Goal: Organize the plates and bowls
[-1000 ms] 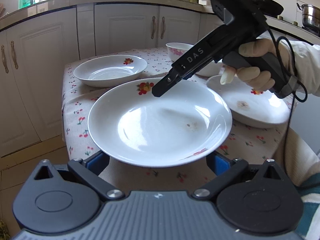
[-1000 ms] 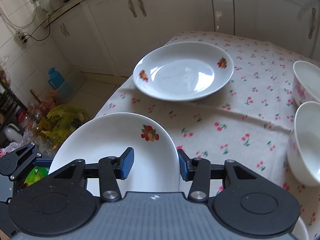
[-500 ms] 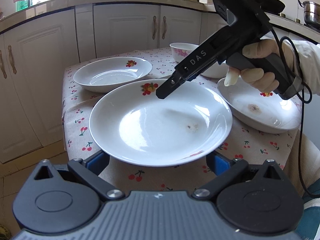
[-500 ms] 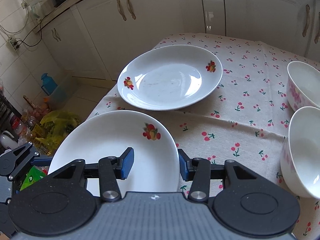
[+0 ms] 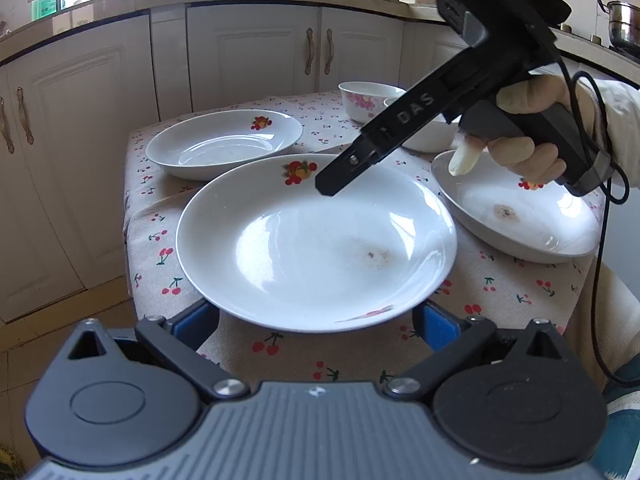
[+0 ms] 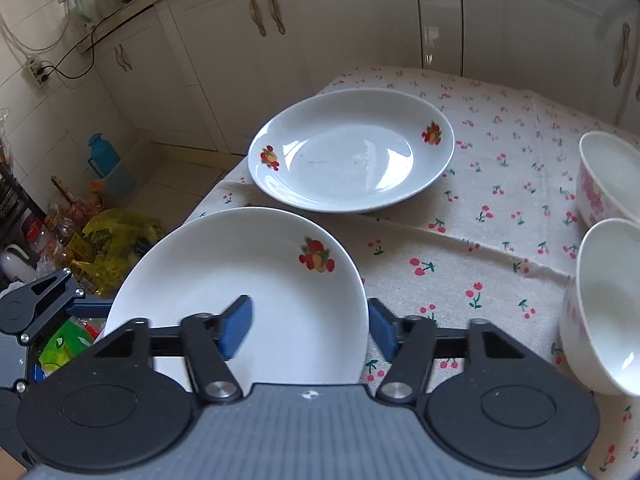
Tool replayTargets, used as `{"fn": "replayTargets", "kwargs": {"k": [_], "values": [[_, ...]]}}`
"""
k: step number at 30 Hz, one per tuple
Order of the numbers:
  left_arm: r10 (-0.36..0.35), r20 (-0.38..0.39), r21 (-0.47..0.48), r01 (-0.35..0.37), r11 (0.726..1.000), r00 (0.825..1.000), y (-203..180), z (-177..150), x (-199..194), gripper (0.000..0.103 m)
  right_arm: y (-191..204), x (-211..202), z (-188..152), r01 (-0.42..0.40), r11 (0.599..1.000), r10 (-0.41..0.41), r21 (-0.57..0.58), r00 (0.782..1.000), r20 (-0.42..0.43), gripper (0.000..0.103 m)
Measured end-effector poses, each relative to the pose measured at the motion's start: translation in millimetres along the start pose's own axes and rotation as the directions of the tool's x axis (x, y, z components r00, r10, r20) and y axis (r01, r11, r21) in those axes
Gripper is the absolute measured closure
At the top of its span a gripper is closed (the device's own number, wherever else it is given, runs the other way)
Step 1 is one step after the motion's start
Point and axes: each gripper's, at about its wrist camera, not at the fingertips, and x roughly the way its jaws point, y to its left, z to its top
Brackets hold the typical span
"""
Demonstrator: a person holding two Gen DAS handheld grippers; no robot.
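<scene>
A white plate with a fruit print overhangs the near edge of the table. My right gripper hovers over the plate's far rim. Its jaws are opening, with the rim between the blue pads but neither pad touching it. My left gripper has its jaws wide apart. Its fingers reach under the plate's near rim, which hides the tips. A second plate lies farther back. A third plate with a brown stain lies to the right.
Two bowls sit on the table's right side, a pink-flowered one and a white one. A gloved hand holds the right gripper's handle. White cabinets stand behind. Bags and bottles lie on the floor beside the table.
The right gripper's jaws, pinched on the plate's rim in the earlier frames, have spread apart and let go. Plate and left gripper have barely shifted.
</scene>
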Motion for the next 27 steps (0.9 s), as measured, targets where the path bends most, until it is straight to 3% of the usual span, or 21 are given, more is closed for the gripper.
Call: {"fn": "replayTargets", "kwargs": {"k": [1, 7, 16, 22, 27], "values": [[0.001, 0.000, -0.002, -0.001, 1.000, 1.000, 0, 0, -2, 0.001, 2, -4, -1, 0.009, 1.000, -0.009, -0.007, 1.000, 0.011, 0.018], [0.029, 0.021, 0.000, -0.029, 1.000, 0.999, -11, 2, -24, 0.001, 11, -38, -9, 0.023, 0.999, -0.019, -0.044, 0.995, 0.094, 0.004], [0.085, 0.078, -0.003, -0.085, 0.996, 0.993, -48, 15, -55, 0.001, 22, -94, -43, 0.076, 0.995, -0.059, -0.071, 0.975, 0.213, 0.001], [0.094, 0.098, -0.084, -0.086, 0.993, 0.991, -68, 18, -62, 0.001, 21, -125, -84, 0.159, 0.985, -0.133, -0.069, 0.949, 0.285, 0.000], [0.120, 0.112, -0.152, -0.102, 0.983, 0.986, -81, 20, -61, 0.001, 16, -142, -120, 0.217, 0.974, -0.191, -0.058, 0.936, 0.297, 0.000]]}}
